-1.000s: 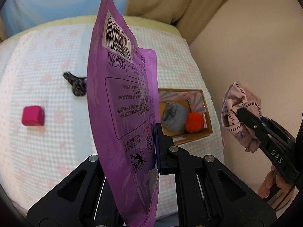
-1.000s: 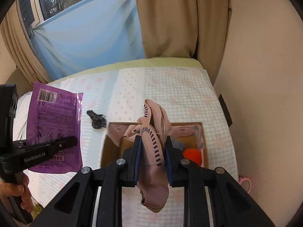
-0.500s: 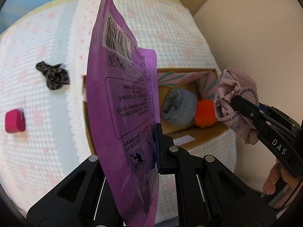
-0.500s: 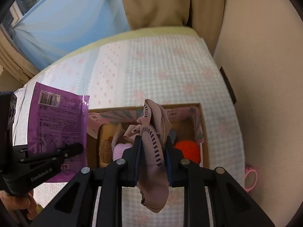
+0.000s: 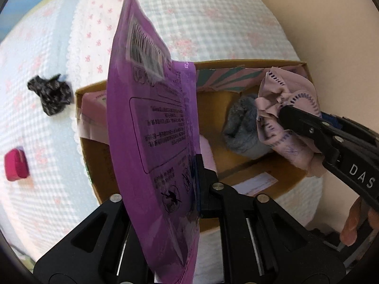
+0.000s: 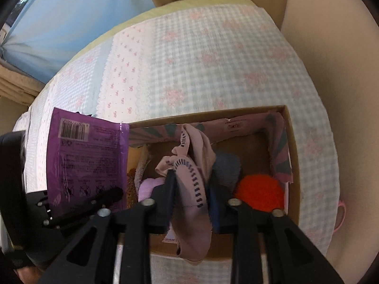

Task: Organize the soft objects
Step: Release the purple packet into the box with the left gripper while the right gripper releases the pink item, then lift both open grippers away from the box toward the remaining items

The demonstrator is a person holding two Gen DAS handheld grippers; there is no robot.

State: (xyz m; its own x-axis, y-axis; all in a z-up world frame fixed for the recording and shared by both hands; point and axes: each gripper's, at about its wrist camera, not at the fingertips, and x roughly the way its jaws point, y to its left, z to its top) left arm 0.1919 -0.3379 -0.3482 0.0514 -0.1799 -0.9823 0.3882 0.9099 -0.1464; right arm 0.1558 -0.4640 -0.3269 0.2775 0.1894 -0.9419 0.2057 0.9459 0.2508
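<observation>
— Status of left tongs (image 5: 175, 165)?
— Opening at this moment. Pointed steeply down over the cardboard box (image 5: 236, 62), with the purple pouch (image 5: 154, 123) standing edge-on between the jaws, barcode end up. Pad contact on the hidden side: cannot tell.
— Right tongs (image 6: 190, 184)?
— Likewise opening. Pink cloth (image 6: 194, 189) draped between the jaws, lying against the left finger, with a gap visible on the other side. Positioned above the box's middle, lower end of the cloth hanging over the near wall.
— Box contents?
— Grey sock (image 5: 241, 130) and orange pom-pom (image 6: 258, 191) at the right end; pale lilac and tan soft items, partly hidden, towards the left.
— Loose items?
— Black crumpled scrap (image 5: 51, 94) and pink block (image 5: 15, 168) on the bed quilt (image 5: 213, 19), left of the box and well apart from it.
— Box location?
— On the quilt, near the bed's right edge.
</observation>
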